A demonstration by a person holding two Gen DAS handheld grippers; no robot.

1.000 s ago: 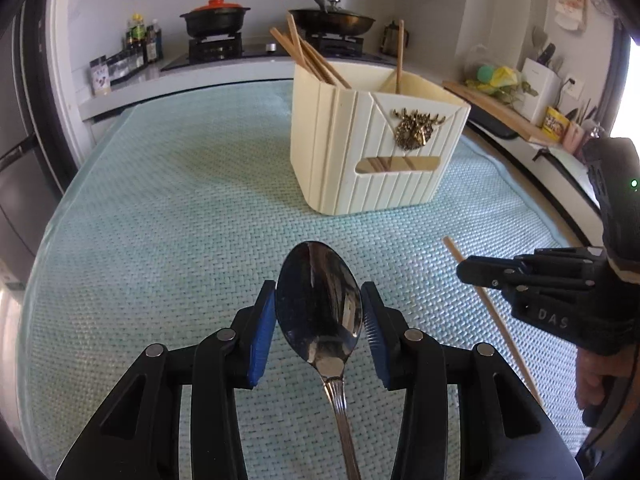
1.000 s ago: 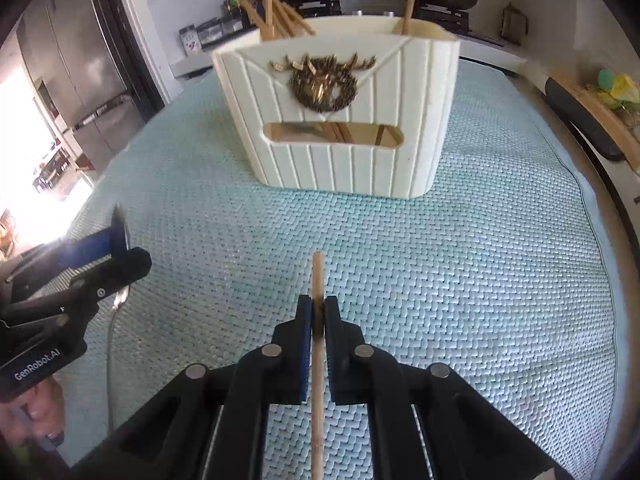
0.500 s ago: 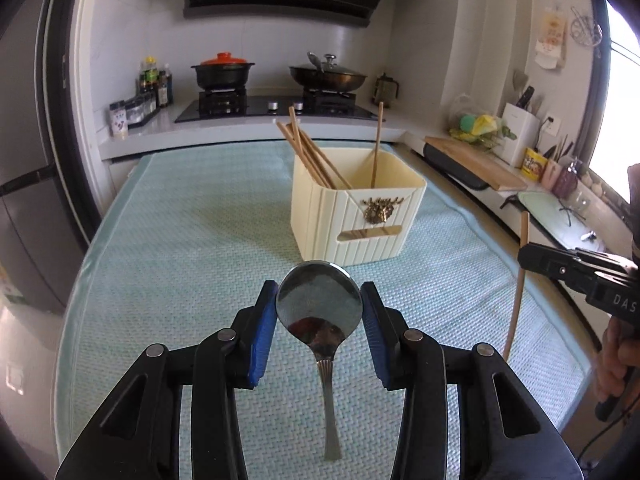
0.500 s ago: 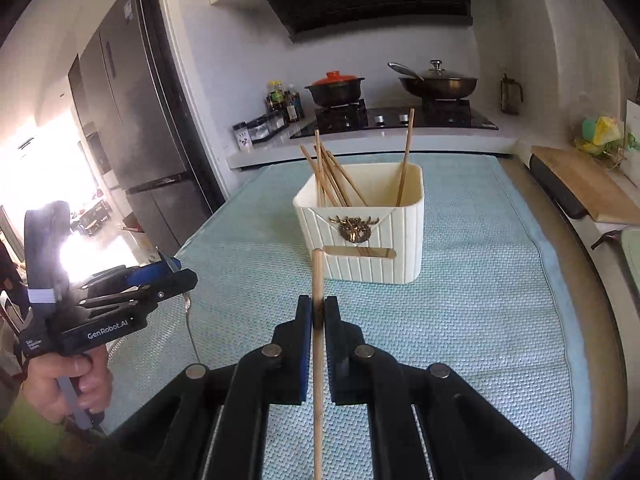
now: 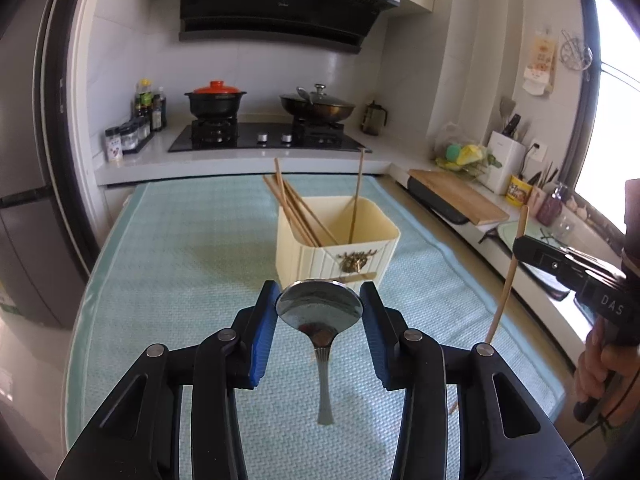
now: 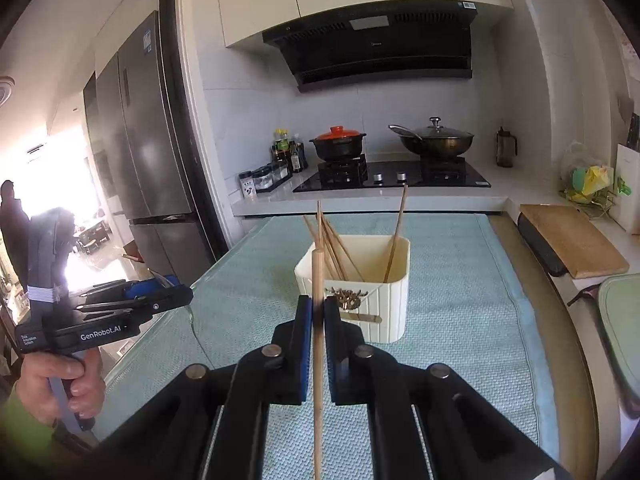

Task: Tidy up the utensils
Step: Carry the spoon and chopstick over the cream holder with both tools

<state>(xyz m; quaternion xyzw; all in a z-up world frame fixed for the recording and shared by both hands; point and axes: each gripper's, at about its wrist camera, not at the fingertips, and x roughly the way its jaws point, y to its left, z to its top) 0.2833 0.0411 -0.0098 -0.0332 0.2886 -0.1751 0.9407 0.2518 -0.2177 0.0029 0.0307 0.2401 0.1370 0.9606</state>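
My left gripper (image 5: 319, 307) is shut on a steel spoon (image 5: 320, 312): the blue pads press the bowl's edges and the handle hangs down over the cloth. My right gripper (image 6: 317, 316) is shut on a single wooden chopstick (image 6: 317, 360), which stands almost upright between the pads. Both are lifted above the table. Ahead of them stands the cream utensil holder (image 5: 340, 252) (image 6: 392, 304) with several chopsticks leaning in it. In the left wrist view the right gripper (image 5: 520, 248) with its chopstick (image 5: 506, 280) shows at the right; in the right wrist view the left gripper (image 6: 176, 294) shows at the left.
A pale green woven cloth (image 5: 192, 264) covers the table. Behind it a stove carries a red-lidded pot (image 5: 216, 100) and a wok (image 5: 318, 104). A wooden cutting board (image 5: 456, 196) lies on the right counter. A fridge (image 6: 148, 152) stands at the left.
Both grippers have risen well above the cloth, carrying the spoon and the chopstick up off the table. The holder now looks smaller and lower, and its inside shows.
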